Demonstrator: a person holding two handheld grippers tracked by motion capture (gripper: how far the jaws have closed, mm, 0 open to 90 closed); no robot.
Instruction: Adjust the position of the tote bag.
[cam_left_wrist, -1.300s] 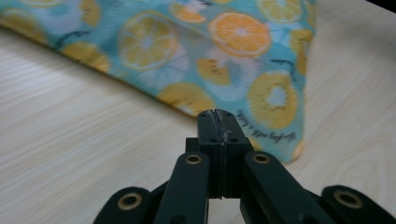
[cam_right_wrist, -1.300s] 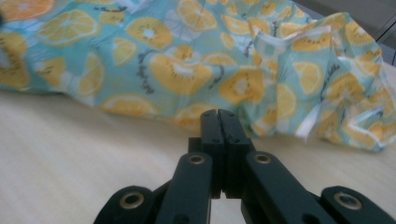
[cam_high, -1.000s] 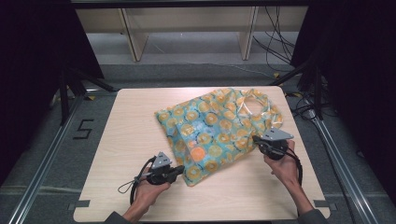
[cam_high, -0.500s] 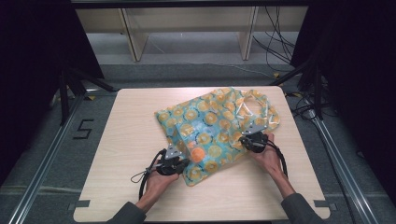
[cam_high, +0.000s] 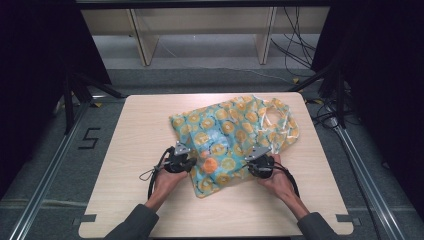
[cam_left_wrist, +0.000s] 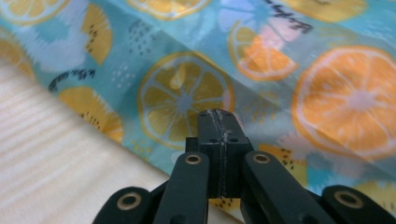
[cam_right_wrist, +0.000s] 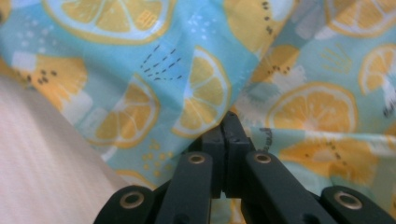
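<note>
A turquoise bag (cam_high: 225, 130) printed with orange and lemon slices lies flat and crumpled on the wooden table (cam_high: 135, 130). Its pale handles (cam_high: 281, 119) point to the far right. My left gripper (cam_high: 191, 161) sits at the bag's near-left edge and my right gripper (cam_high: 251, 166) at its near-right edge. In the left gripper view the jaws are pressed together (cam_left_wrist: 219, 114) over the printed fabric (cam_left_wrist: 187, 88), just inside its hem. The right gripper (cam_right_wrist: 229, 116) is likewise shut, and a fold of the fabric (cam_right_wrist: 140, 70) meets its tip.
Bare tabletop lies left of the bag and along the near edge (cam_high: 250, 215). Metal rails (cam_high: 50, 180) flank the table on the floor. Cables (cam_high: 300, 55) trail at the far right, and wooden shelf legs (cam_high: 142, 45) stand beyond the table.
Both hands moved inward from the bag's outer sides to its near edges; the right gripper came left and nearer, the left gripper went right and forward. The bag has hardly shifted.
</note>
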